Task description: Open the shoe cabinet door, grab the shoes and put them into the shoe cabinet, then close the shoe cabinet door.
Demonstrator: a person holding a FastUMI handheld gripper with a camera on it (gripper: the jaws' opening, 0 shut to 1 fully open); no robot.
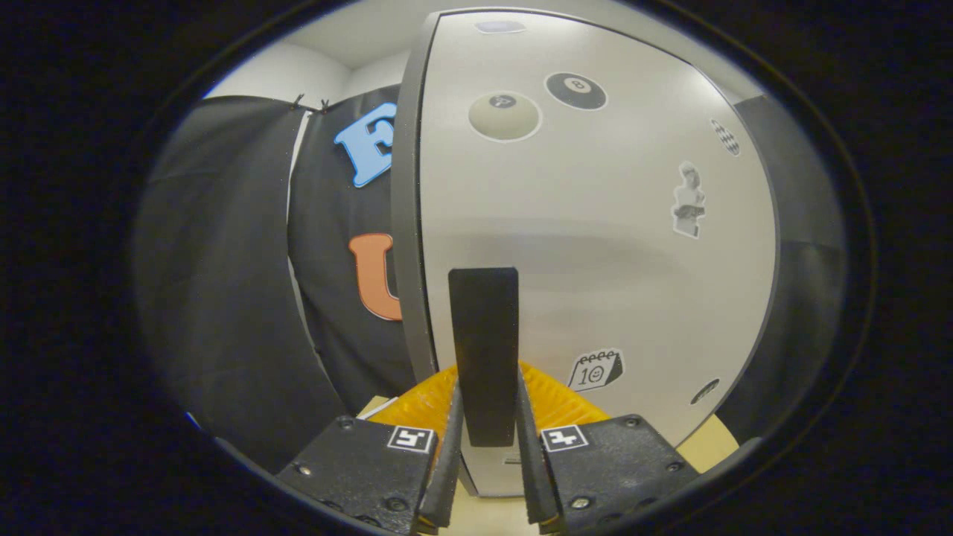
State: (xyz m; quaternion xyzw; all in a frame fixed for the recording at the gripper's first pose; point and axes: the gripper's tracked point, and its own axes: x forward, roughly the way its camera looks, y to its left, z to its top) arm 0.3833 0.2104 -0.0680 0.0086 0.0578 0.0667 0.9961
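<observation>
Tool point(485, 447) fingers pinch the black handle point(484, 350), one finger pressed on each side of that flat, upright rectangular bar. It stands out from the shoe cabinet door point(595, 246), straight ahead of the fingers at twelve o'clock: a smooth, pale grey matte panel with a darker grey edge at nine o'clock. Stickers dot the door: an eight-ball sticker point(575, 91) at one o'clock and a calendar sticker point(595, 370) at two o'clock just beside the handle. Pale wooden counter point(711, 447) lies beneath.
</observation>
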